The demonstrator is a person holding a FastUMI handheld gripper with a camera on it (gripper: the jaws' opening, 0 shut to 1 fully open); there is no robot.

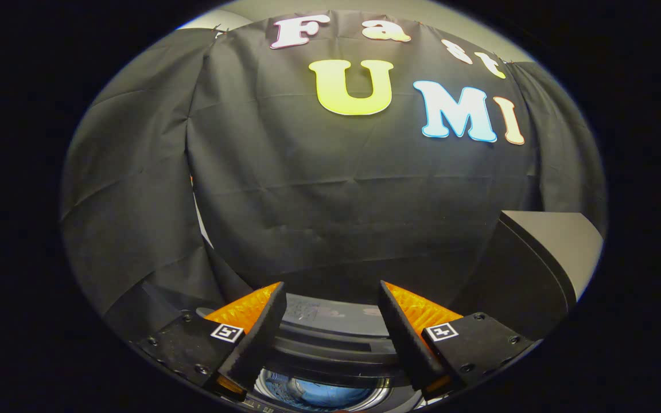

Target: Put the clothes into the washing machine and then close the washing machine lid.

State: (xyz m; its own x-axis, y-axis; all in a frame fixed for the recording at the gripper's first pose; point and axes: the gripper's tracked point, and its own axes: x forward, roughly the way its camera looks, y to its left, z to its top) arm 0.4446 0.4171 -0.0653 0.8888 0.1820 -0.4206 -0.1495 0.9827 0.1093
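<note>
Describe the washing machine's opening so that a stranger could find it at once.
Start at the black cloth wall and go down to the open, empty tongs. Between and below their fingers lies the washer, dark and ringed. Its opening is the shiny round drum with blue inside.

Cam on tongs [330, 327], close above washer [330, 338], facing booth wall [336, 201]

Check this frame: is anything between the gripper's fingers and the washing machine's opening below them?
Nothing visible stands in the way. The gripper is open with nothing between its fingers, and the gap looks straight down onto the washing machine, whose round drum opening lies just below. The raised lid stands off to one side.
</note>
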